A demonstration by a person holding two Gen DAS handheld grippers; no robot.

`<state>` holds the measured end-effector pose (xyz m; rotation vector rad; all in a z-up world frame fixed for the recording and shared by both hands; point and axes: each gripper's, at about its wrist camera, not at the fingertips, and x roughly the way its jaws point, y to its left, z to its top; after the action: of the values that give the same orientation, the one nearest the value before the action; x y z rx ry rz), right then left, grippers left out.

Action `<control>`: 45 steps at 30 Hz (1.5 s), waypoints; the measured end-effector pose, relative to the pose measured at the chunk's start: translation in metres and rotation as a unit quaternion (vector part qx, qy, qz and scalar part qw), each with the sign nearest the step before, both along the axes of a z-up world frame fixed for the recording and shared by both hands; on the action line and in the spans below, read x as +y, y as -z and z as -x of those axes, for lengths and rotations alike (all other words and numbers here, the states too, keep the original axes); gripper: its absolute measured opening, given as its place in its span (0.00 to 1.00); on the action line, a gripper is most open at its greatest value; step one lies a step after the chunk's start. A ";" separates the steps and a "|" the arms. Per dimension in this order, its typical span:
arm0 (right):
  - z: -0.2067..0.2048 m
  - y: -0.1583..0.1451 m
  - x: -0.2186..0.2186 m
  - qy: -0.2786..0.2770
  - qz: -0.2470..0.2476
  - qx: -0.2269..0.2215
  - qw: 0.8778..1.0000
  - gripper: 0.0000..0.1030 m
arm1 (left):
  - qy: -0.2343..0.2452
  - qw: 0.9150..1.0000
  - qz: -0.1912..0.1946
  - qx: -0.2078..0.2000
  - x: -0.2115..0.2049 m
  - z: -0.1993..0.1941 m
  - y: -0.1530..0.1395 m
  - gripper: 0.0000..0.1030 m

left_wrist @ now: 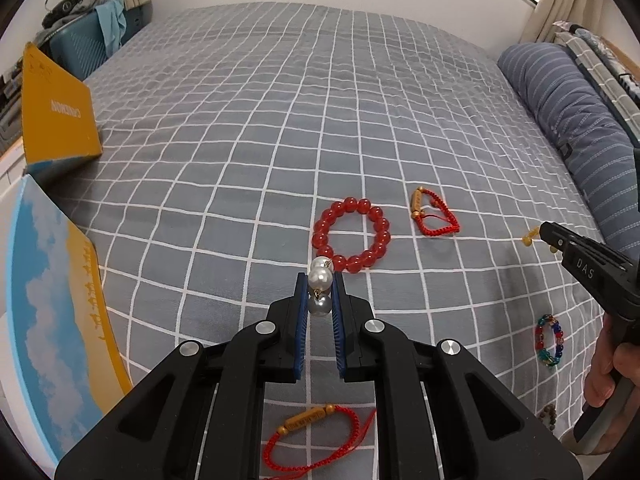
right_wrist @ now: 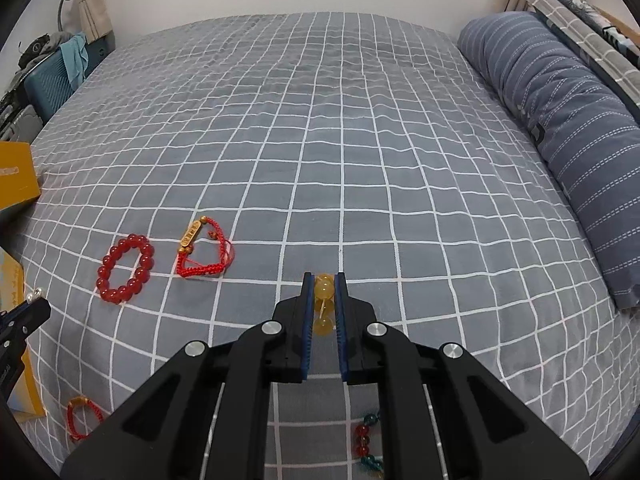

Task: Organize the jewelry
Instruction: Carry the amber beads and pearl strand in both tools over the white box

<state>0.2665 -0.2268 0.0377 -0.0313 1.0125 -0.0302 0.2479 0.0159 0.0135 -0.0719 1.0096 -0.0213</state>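
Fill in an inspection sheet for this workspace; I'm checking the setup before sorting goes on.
Surface: grey checked bedsheet, lightly rumpled.
Job's things: red bead bracelet; red cord bracelet; second cord bracelet; multicolour bead bracelet.
Clutter: yellow box and its lid at the bed's edge.
Grippers: left tongs shut on pearl beads; right tongs shut on amber beads.
Cables: nothing seen.
Surroundings: striped pillow, curtain, white wall.
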 end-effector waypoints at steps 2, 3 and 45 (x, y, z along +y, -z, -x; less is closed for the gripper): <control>0.004 -0.004 0.002 -0.002 0.000 -0.003 1.000 0.09 | -0.001 1.000 -0.002 -0.003 0.000 0.003 -0.002 0.10; 0.007 -0.006 0.003 -0.004 0.002 -0.006 1.000 0.09 | -0.001 1.000 -0.003 -0.005 0.000 0.004 -0.004 0.10; 0.101 -0.108 0.138 -0.100 -0.015 -0.082 0.992 0.09 | -0.064 0.996 -0.011 -0.065 0.107 0.121 -0.094 0.11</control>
<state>0.1658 -0.0892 0.1458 -0.1010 0.8420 0.1628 0.1268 0.1224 0.1075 -0.1145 0.8736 0.1008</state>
